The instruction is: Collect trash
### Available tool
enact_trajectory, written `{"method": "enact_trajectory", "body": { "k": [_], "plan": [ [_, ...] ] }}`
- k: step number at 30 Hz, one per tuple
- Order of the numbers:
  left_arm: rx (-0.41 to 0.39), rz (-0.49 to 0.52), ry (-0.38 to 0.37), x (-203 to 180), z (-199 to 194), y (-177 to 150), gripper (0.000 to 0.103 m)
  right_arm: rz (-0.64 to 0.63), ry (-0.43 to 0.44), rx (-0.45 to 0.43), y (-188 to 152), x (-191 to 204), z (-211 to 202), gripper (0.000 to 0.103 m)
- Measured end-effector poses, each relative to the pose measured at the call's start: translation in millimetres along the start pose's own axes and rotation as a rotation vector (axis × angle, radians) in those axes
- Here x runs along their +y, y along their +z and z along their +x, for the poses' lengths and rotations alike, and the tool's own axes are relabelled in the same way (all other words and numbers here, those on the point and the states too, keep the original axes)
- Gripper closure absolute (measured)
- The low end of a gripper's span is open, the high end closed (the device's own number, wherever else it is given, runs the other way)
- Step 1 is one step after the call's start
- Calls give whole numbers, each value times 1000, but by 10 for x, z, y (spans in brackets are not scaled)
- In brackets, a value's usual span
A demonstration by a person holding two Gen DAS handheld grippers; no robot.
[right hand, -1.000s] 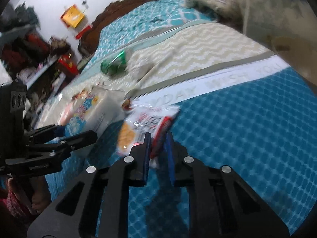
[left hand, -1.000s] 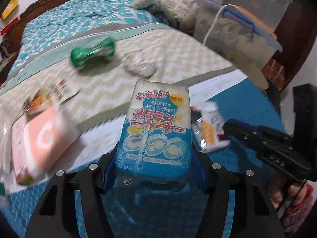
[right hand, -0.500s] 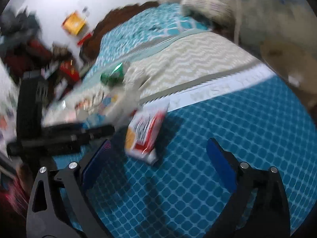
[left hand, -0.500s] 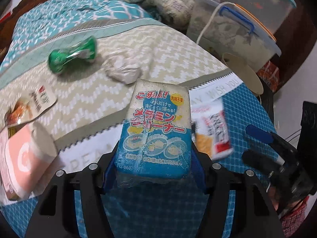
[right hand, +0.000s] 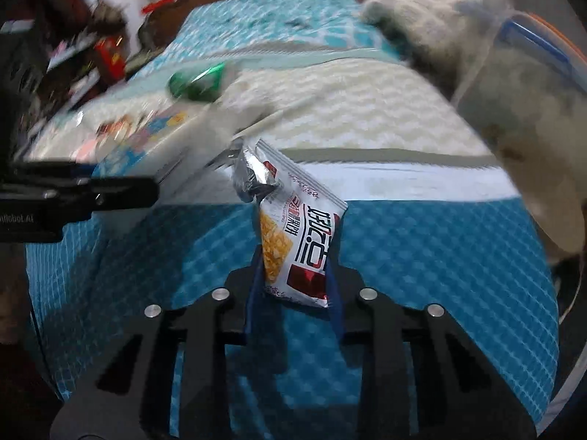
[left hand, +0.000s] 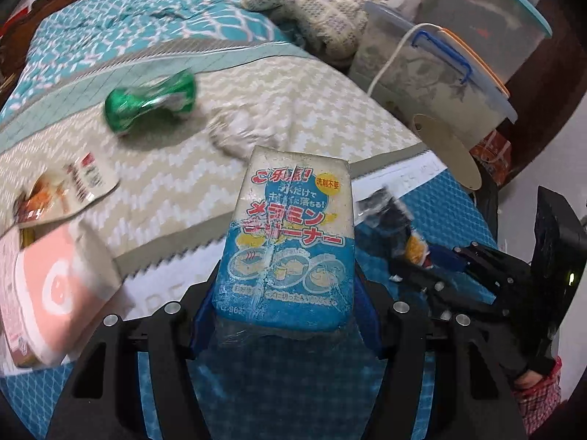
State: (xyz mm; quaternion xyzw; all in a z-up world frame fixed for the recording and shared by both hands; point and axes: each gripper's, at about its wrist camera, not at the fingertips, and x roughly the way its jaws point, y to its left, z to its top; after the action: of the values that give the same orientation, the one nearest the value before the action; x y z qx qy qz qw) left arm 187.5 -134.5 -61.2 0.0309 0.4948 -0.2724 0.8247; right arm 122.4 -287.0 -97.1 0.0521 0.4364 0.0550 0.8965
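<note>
Two pieces held: sponge pack clenched in left gripper; snack packet pinched in right gripper, both lifted clear of the blue quilt.
Packet axis: upright, crumpled open end up and tilted left, lower end between the blue pads.
Sponge pack axis: upright along the fingers, printed face to the camera.
Next target, as a guess: crushed green can, lying on its side on the chevron blanket, beyond the sponge pack and to its left; long axis roughly crosswise.
Nearer arm: left, judging by the can's place left of the sponge pack; both claws full, so neither free for it.
Other litter left of sponge pack: flat wrapper, pink box; crumpled tissue just behind it.
Hidden or unclear: no bin or bag visible; right view blurred; ground directly behind the sponge pack covered.
</note>
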Motion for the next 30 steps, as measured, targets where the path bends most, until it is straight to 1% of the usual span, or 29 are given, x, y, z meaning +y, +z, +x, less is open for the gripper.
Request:
{"method": "enact_trajectory", "body": {
  "k": [4,6,10,12,14,15,17,18,19,20,21,22,25,28,30],
  "plan": [
    [-2,67,-38,-370,110,215,43,136,-26,-65,31,-528,-194,71],
    [-1,115,-75,-663,229,396,43,207,-43,-98,36,-851,-303,71],
    [8,202,-133,-1215,541,794,43,374,-65,-152,55,-1621,-453,71],
    [32,240,-183,-1541,772,1049,43,456,-66,-167,77,-1968,-460,71],
    [61,263,-218,-1786,987,1232,43,522,-70,-178,90,-2271,-437,71],
    [78,274,-230,-1921,1117,1335,43,552,-73,-178,95,-2421,-408,69],
    [106,300,-244,-2174,1361,1498,43,607,-60,-168,97,-2647,-329,68],
    [112,313,-239,-2272,1452,1548,41,640,-42,-161,85,-2763,-272,60],
    [114,322,-239,-2346,1523,1580,38,671,-29,-155,69,-2854,-226,51],
    [121,329,-240,-2441,1633,1635,34,706,-19,-157,52,-2933,-212,31],
    [132,324,-241,-2494,1727,1673,24,740,-15,-167,22,-2995,-204,22],
    [141,311,-246,-2519,1796,1705,17,769,-20,-180,-6,-3056,-209,22],
    [161,265,-256,-2498,1884,1765,17,785,-18,-221,-61,-3088,-280,22],
    [138,263,-257,-2401,1763,1738,17,789,-30,-277,-122,-3024,-420,22],
    [101,262,-250,-2257,1575,1668,17,793,-16,-304,-134,-2972,-496,22]
  ]
}}
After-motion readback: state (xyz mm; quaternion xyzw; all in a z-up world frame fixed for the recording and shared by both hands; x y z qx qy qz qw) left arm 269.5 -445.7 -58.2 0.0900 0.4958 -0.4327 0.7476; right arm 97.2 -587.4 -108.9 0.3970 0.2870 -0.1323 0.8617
